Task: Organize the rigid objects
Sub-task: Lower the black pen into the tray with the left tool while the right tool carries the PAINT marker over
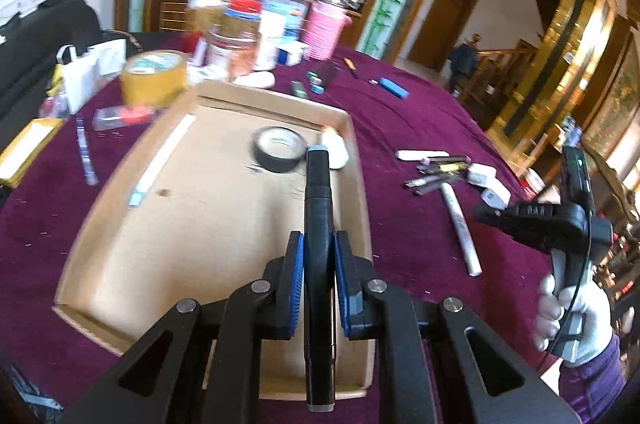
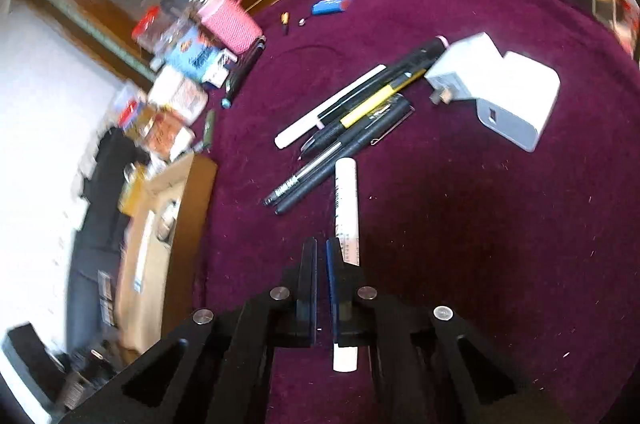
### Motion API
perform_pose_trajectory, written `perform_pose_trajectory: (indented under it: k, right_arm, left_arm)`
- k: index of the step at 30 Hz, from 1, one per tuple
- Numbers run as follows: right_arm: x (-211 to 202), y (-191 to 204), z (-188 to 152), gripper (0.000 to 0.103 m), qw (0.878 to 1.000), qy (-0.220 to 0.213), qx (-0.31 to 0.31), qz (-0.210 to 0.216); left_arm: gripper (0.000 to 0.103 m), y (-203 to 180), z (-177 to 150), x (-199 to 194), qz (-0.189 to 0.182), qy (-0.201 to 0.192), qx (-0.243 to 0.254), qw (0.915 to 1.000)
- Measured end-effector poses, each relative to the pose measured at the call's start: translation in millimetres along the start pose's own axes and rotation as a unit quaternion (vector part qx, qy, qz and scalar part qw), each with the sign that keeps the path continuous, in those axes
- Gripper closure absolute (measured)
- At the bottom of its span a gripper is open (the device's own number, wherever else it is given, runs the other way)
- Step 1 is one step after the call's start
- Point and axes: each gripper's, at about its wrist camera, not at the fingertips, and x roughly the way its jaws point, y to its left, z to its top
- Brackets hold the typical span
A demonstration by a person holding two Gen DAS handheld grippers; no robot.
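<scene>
My left gripper is shut on a black marker with a grey tip, held lengthwise over the cardboard tray. A black tape roll and a white stick lie in the tray. My right gripper hovers over the purple cloth, jaws shut with nothing between them. A white marker lies on the cloth under its right finger. Beyond it lies a bunch of pens and two white chargers. In the left wrist view the right gripper is held by a white-gloved hand, right of the tray.
Jars and boxes, a pink basket and a yellow tape roll crowd the far side of the table. A blue object and small items lie on the cloth beyond the pens. A striped pen lies left of the tray.
</scene>
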Motion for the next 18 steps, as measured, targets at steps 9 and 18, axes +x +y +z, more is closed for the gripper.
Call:
perform_pose_trajectory:
  k: [9, 18]
  right_arm:
    - [36, 15, 0, 0.047, 0.993, -0.013, -0.063, -0.097]
    - [17, 6, -4, 0.088, 0.999, -0.011, -0.029, 0.011]
  left_arm:
    - [0.089, 5, -2, -9, 0.016, -0.003, 0.000, 0.9999]
    - [0.089, 23, 23, 24, 0.057, 0.028, 0.006, 0.9979]
